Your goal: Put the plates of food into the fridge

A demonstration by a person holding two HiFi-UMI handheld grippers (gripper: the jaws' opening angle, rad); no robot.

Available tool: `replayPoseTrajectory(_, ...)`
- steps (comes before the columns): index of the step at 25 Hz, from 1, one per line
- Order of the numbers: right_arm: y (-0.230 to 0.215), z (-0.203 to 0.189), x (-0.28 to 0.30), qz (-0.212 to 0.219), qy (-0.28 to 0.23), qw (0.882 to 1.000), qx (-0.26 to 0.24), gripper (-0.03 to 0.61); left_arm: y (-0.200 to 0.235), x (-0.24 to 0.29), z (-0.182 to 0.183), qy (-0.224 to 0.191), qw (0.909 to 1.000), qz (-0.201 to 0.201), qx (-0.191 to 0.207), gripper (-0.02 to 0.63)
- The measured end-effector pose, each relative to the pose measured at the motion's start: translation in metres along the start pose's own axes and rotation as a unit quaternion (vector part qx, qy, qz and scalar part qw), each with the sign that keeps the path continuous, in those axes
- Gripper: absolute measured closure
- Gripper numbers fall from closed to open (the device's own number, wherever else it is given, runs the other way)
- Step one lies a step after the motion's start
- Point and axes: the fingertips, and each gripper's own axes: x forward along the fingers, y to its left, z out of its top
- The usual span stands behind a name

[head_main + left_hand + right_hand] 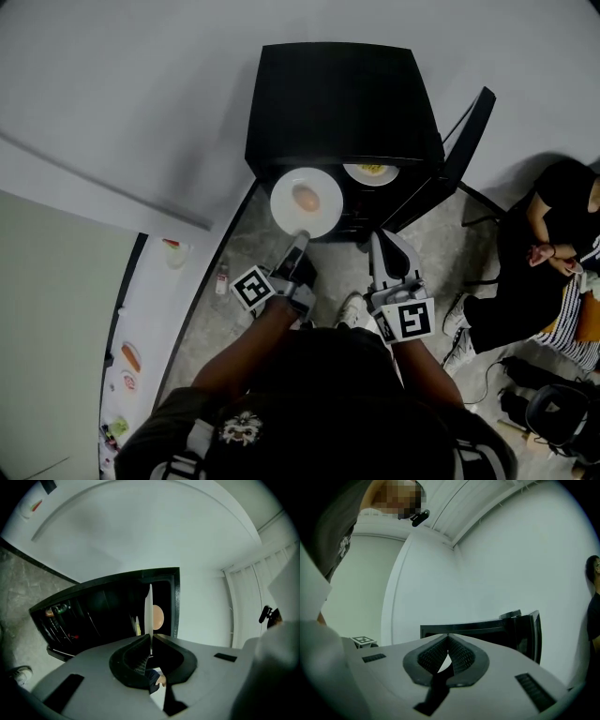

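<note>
The left gripper is clamped on the near rim of a white plate, holding it face up just in front of the black fridge, whose door stands open. The right gripper, beside the left one, has its jaws closed on nothing. Inside the fridge sits a second plate with yellow food. The held plate carries one brownish oval piece, perhaps a bun.
</note>
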Motion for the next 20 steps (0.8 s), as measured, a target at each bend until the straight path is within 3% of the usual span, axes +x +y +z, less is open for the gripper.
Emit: replayPoseTrajectory(20,0.003,-0.010,0.001,-0.012,0.015,1.000,0.010,0.554,0.035,0.085,0.040,-0.047,0.9988,-0.008,-0.008,0.583)
